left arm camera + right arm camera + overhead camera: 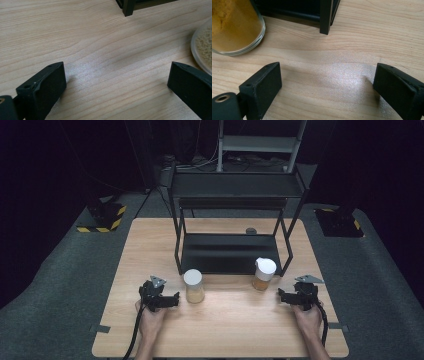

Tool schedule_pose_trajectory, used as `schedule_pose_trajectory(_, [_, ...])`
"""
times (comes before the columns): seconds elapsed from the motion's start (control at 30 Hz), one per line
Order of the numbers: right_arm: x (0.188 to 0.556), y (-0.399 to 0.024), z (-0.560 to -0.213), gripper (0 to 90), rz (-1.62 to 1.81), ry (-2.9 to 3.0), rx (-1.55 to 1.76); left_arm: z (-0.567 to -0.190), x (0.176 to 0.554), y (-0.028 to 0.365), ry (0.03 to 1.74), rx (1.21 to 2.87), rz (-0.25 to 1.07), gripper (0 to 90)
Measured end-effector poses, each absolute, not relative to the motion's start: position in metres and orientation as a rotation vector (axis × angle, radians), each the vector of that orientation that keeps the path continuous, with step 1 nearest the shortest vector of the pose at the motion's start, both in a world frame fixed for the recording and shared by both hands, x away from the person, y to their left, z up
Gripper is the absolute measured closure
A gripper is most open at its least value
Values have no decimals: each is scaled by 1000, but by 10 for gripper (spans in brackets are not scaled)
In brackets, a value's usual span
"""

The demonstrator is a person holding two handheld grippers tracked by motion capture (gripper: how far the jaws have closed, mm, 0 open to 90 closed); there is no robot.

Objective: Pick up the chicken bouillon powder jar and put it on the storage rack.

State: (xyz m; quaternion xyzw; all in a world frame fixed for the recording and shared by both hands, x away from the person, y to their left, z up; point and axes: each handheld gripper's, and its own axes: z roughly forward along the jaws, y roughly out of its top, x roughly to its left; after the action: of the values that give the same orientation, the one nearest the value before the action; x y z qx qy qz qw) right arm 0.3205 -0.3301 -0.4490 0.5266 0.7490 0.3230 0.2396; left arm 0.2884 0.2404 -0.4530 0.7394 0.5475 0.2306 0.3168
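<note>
a wooden table [225, 320] holds a black rack [235, 250] at its far middle, and two jars stand just in front of the rack's lower shelf. the left jar [193, 286] has a white lid and pale grains inside; the right jar [263, 273] also has a white lid and holds an orange-brown powder.

the left gripper [172, 300], held in a hand [150, 317] at the near left, sits low over the table just beside the left jar, on its left. its jaws stand wide apart with nothing but bare wood between them. in the left gripper view the left jar [203, 47] shows at the right edge, close to the right jaw but apart from it, and a rack leg [128, 8] stands at the top.

the right gripper [284, 296], in the other hand [309, 320] at the near right, sits low near the right jar, on its right, with a gap between them. its jaws are also spread wide and empty. in the right gripper view the right jar [234, 27] stands at the upper left, beyond the left jaw, and a rack leg [325, 16] rises at the top middle.

both jars stand upright and are touched by neither gripper.
</note>
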Motion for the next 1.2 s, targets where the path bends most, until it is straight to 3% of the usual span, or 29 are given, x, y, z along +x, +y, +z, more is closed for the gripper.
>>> schedule_pose_trajectory(0.77, [320, -330, -449, 74, 884, 2050, 1442, -445, 287, 255, 1409, 1944, 536, 6])
schedule_pose_trajectory(1.2, [320, -330, -449, 75, 884, 2051, 1439, -431, 282, 250, 1345, 2046, 486, 7])
